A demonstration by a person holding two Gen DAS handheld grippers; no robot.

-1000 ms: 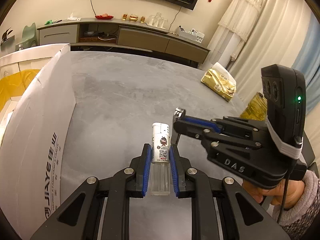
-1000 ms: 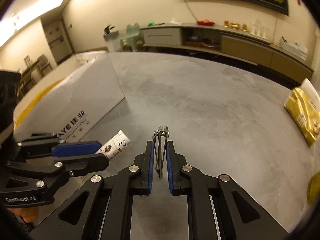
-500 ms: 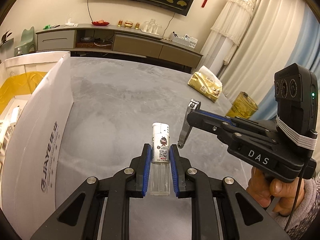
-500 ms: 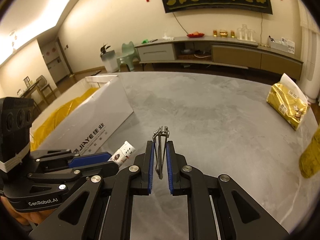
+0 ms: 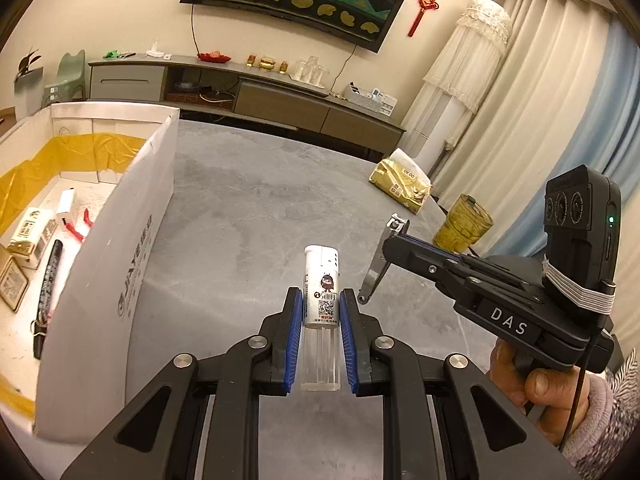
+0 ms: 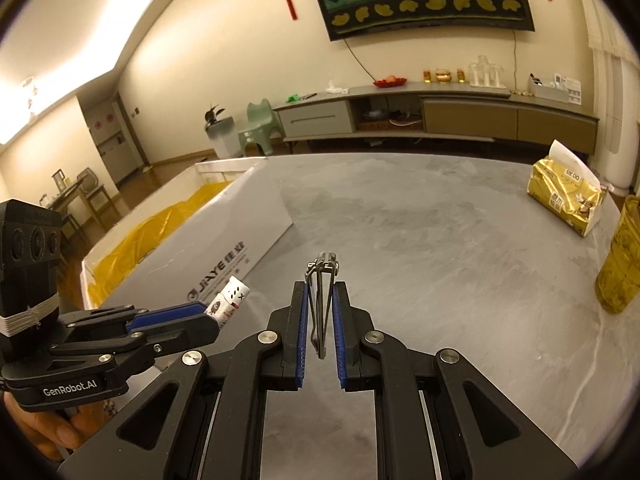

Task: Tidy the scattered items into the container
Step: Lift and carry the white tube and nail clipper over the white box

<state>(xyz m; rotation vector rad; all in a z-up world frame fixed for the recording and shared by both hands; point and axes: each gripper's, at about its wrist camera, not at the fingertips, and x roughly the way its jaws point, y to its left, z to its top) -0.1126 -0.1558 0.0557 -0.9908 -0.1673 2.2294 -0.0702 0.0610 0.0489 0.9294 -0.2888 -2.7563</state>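
Up in the air, just right of the white box (image 5: 108, 264) that has a pen (image 5: 48, 280) and small packs inside, the left gripper (image 5: 319, 336) squeezes a lighter (image 5: 322, 296) tight, and beside it the right gripper (image 6: 320, 324) squeezes metal nail clippers (image 6: 322, 280).

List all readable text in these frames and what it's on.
"DAS": side of the right gripper.
"GenRobot.AI": side of the left gripper.
"JiAYE", then Chinese characters I can't make out: wall of the box.
Lighter label and QR code: too small.
Tissue pack print: too small.
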